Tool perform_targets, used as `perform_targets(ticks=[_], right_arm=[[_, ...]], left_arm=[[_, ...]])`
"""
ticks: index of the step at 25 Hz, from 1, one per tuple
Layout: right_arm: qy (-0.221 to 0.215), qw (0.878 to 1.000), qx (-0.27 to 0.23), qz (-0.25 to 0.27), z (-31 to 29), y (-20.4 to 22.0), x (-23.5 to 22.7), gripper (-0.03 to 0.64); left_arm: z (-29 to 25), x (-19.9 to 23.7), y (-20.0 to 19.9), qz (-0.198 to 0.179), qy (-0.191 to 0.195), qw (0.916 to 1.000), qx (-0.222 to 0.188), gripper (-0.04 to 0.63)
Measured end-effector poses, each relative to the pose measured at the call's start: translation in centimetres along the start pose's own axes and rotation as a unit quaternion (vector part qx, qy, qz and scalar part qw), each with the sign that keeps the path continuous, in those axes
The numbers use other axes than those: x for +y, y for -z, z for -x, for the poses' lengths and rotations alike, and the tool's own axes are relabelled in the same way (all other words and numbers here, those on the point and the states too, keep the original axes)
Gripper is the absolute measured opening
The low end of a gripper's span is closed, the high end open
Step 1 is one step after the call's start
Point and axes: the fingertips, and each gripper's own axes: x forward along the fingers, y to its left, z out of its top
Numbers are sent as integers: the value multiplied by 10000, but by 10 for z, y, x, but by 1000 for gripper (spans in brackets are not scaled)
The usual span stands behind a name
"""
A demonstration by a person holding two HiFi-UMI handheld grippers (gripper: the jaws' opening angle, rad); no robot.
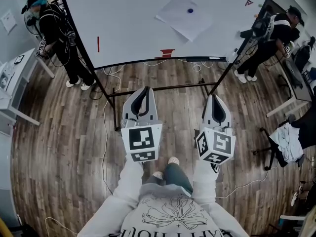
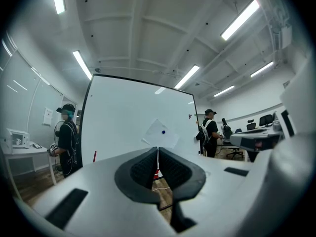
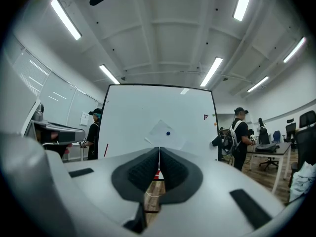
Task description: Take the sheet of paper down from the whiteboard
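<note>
Two empty hands: left gripper [image 1: 144,90] and right gripper [image 1: 213,98], fingers pressed together. Approach step. Paper [image 1: 183,16] on far whiteboard [image 1: 123,28], under magnet [image 1: 190,11]. Next: close in, spread fingers, pinch paper edge.

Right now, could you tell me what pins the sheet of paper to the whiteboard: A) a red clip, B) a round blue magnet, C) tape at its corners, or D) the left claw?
B: a round blue magnet sits near the middle of the sheet of paper on the whiteboard.
</note>
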Motion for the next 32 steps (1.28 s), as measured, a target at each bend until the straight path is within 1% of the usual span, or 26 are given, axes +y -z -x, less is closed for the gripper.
perform_targets(ticks=[7,11,18,25,28,32], right_arm=[[-71,10000,3,-11,-43,7,-14,3],[-234,9997,-11,-22,-85,10,-28,3],[-527,9986,-58,-11,-172,11,-59,3],[-761,9968,-178,137,-255,4,-95,3],[-853,9961,-160,169,-282,8,-104,3],[-958,9951,-158,183,-311,9,-111,3]], left_arm=[[-41,0,7,39,-85,10000,32,6],[-78,2,8,63,-305,9995,7,7],[-159,0,3,47,-627,9980,-20,8],[-237,-2,-3,80,-991,9950,-70,8],[-261,-3,-1,86,-1103,9938,-65,8],[-288,0,1,200,-1218,9923,-74,8]])
